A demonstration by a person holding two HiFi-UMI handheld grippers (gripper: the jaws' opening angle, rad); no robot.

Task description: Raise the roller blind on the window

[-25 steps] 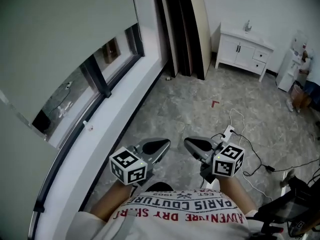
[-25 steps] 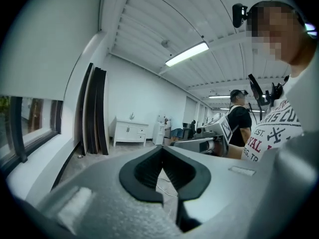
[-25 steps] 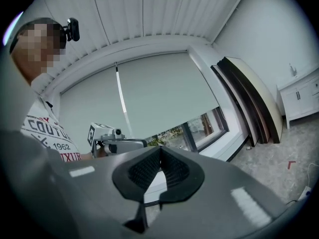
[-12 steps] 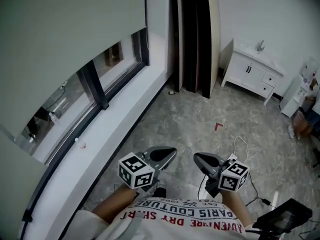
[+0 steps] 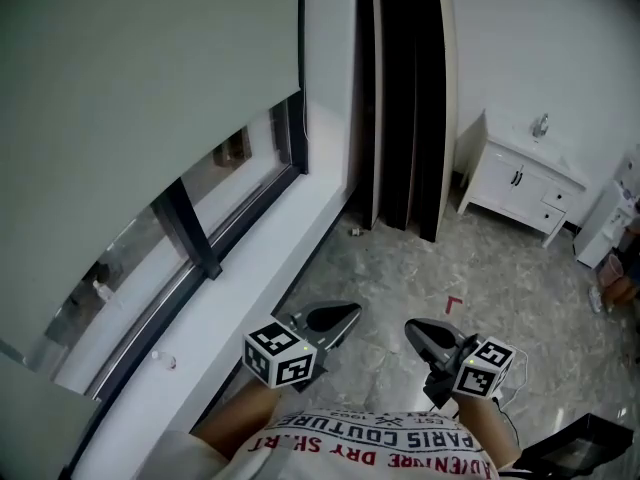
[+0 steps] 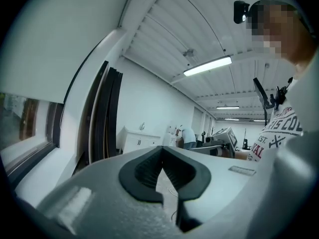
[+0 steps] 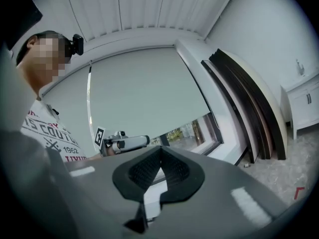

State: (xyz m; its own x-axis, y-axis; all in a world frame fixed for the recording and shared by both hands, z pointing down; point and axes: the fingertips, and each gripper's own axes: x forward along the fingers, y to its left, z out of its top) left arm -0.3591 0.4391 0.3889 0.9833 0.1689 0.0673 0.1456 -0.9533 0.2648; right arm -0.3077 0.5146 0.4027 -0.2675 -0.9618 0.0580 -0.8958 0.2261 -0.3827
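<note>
The left hand-held gripper [image 5: 342,315] and right hand-held gripper [image 5: 418,332] have their ribbed black pads [image 6: 144,172] pressed together, holding nothing. A smooth, pale roller blind [image 5: 130,108] hangs flat over the window [image 5: 238,163], above the marbled floor [image 5: 400,268].

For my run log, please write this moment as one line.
left tongs: shut, empty; right tongs: shut, empty; grey fabric roller blind: mostly down

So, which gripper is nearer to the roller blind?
Left. The left gripper is next to the sill below the roller blind; the right gripper is farther out over the floor.
</note>
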